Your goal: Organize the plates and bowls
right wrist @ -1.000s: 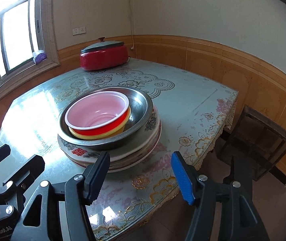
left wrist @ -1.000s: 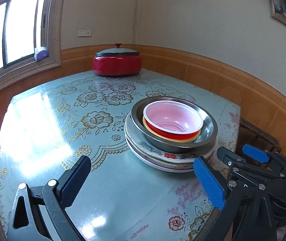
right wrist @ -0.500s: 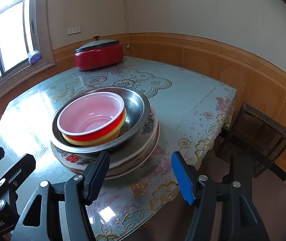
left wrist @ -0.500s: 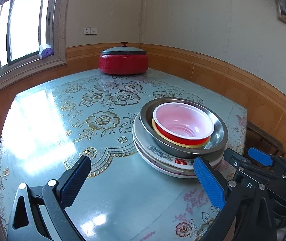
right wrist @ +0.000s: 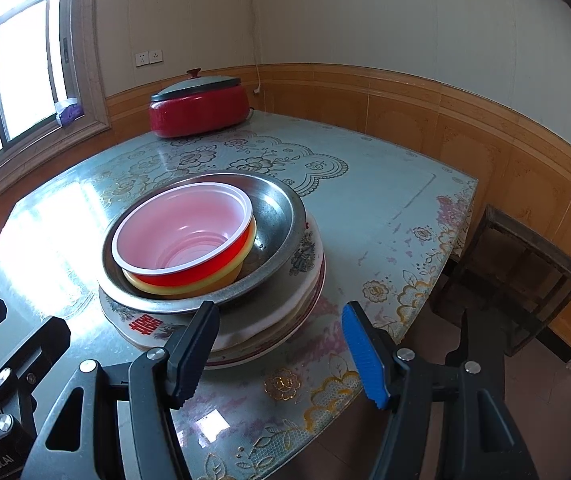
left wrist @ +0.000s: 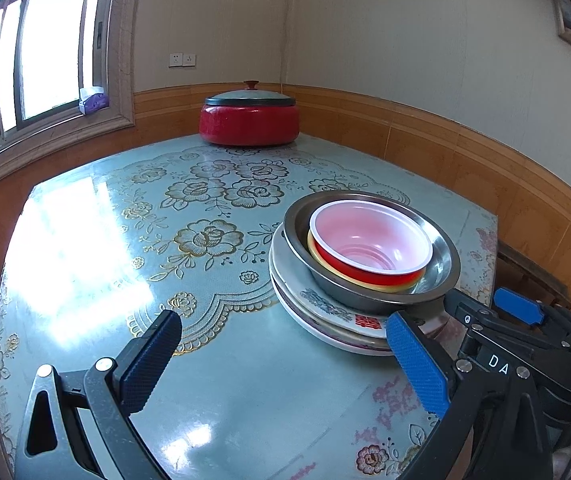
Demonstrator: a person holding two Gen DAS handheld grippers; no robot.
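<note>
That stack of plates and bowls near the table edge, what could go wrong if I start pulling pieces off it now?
1. The stack sits close to the table's edge, so a sideways nudge might send plates off.
2. The red bowl nests in a yellow bowl; lifting one may drag the other.
3. The metal basin rests loosely on the plates and could slide if the right claw bumps its rim.

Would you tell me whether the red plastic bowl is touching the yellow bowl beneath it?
Touching. The right wrist view shows the red plastic bowl nested inside the yellow bowl, its wall meeting the yellow rim with no gap.
</note>
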